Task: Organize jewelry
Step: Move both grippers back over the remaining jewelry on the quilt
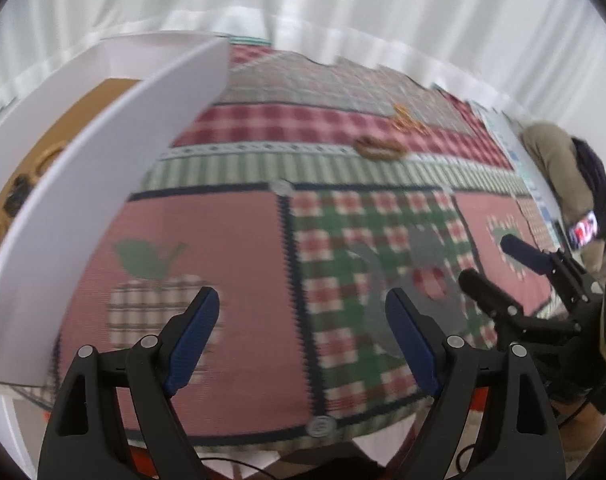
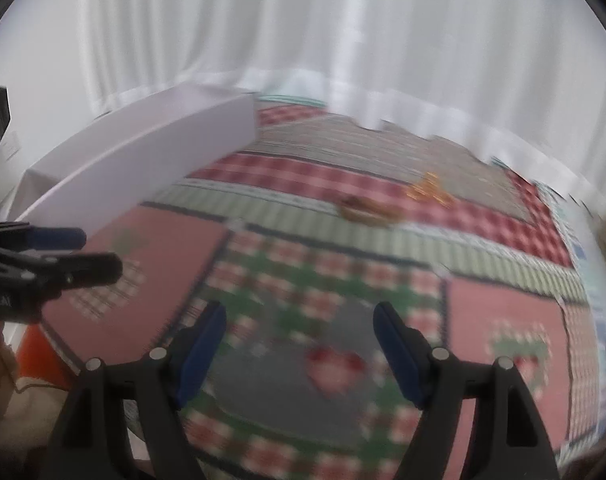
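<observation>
A white box (image 1: 103, 168) with a tan lining stands at the left; gold rings (image 1: 49, 156) and a dark piece (image 1: 21, 196) lie inside it. The box also shows in the right wrist view (image 2: 143, 168). A brown beaded bracelet (image 1: 379, 148) and a gold piece (image 1: 409, 120) lie on the patchwork cloth (image 1: 231, 240) at the far side; both show blurred in the right wrist view, bracelet (image 2: 367, 210) and gold piece (image 2: 431, 192). My left gripper (image 1: 303, 320) is open and empty over the cloth. My right gripper (image 2: 299, 332) is open and empty.
The right gripper shows at the right of the left wrist view (image 1: 503, 268), and the left gripper at the left of the right wrist view (image 2: 63, 260). White curtains (image 2: 343, 40) hang behind the table. A person's clothing (image 1: 559, 168) is at the far right.
</observation>
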